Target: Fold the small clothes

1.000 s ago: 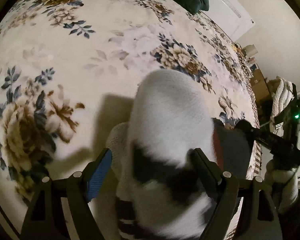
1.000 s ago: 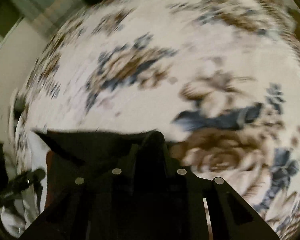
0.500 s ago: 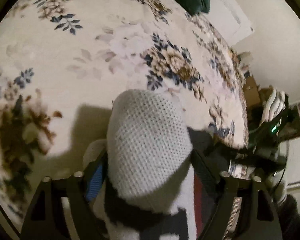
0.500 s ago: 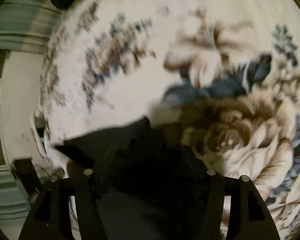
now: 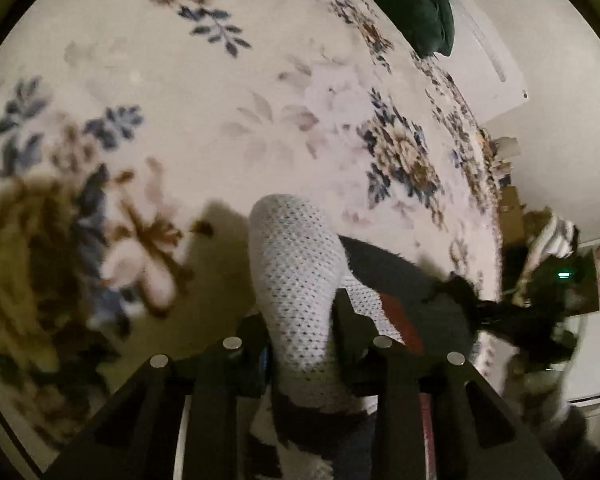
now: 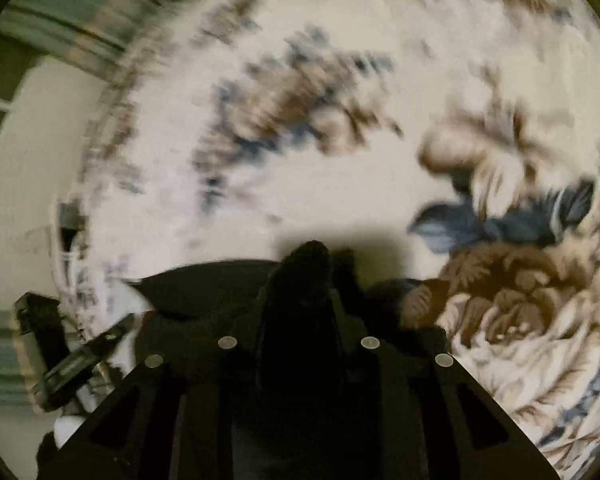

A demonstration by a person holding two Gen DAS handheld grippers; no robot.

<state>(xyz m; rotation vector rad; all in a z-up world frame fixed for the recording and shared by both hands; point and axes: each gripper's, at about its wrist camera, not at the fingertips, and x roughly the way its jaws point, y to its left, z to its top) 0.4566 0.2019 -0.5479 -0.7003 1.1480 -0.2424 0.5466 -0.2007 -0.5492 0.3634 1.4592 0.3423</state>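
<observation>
while over floral bedspread (image 5: pixel 204 92) | left gripper (image 5: pixel 300 332) clamps sock (image 5: pixel 296 264) | right gripper (image 6: pixel 304 312) clamps dark cloth (image 6: pixel 220 284)

I am seeing a white sock (image 5: pixel 296 280) showing open, bumpy knit; a dark garment (image 6: pixel 220 284) looking matt and fuzzy-edged; the floral bedspread (image 5: pixel 204 120) appearing soft, matt cloth.

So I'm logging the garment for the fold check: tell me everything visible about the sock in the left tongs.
The sock is white open-mesh knit with dark patches lower down, looking soft and limp. Its rounded end pokes forward between the left tongs, which are shut on it. It hangs above the floral bedspread, beside a dark, red-striped piece of fabric.
</observation>
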